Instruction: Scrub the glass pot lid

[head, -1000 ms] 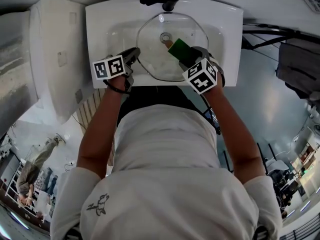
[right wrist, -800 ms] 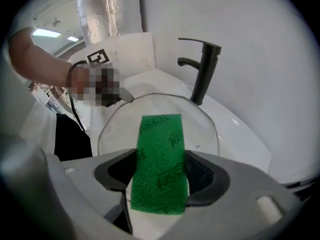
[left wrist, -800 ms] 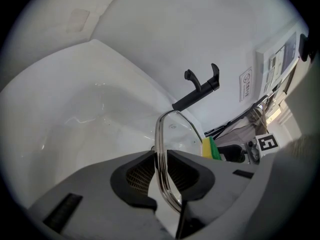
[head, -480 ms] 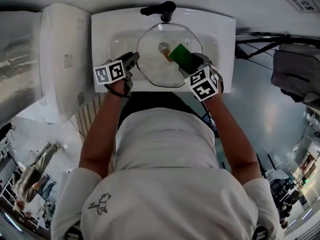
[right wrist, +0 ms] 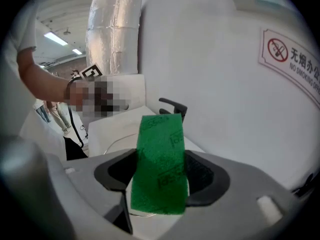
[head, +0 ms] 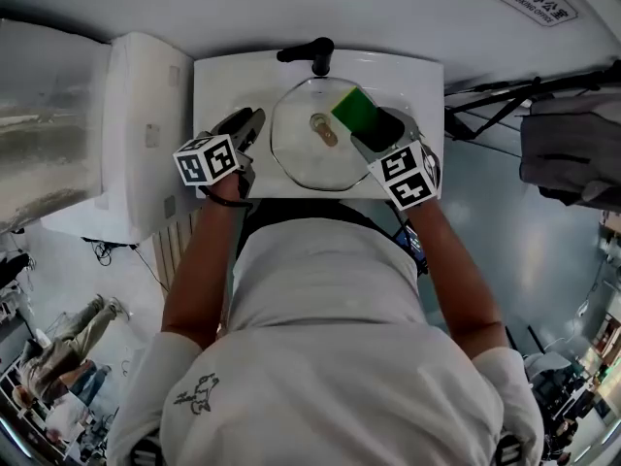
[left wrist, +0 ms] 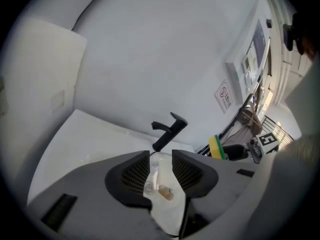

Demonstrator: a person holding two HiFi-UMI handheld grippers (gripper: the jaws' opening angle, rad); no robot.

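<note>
Down in the bowl of the white washbasin (head: 218,85), just in front of the black faucet (head: 310,54), the glass pot lid (head: 315,153) lay flat. It was clear and close to round, so no long axis stood out, and its rim nearly filled the bowl. A small knob (head: 321,126) with a brownish part sat at its middle. The left claw (head: 243,124) hung over the basin's left edge, beside the lid and apart from it. Its jaws had just been opening and stood released, with nothing between the pads; only the lid showed through the gap below them. The right claw (head: 376,126) was clenched on a green scouring sponge (head: 354,110) with a yellow back. The sponge's long axis ran on along the claw, its free end jutting past the jaws toward the faucet, above the lid's right rear part.
</note>
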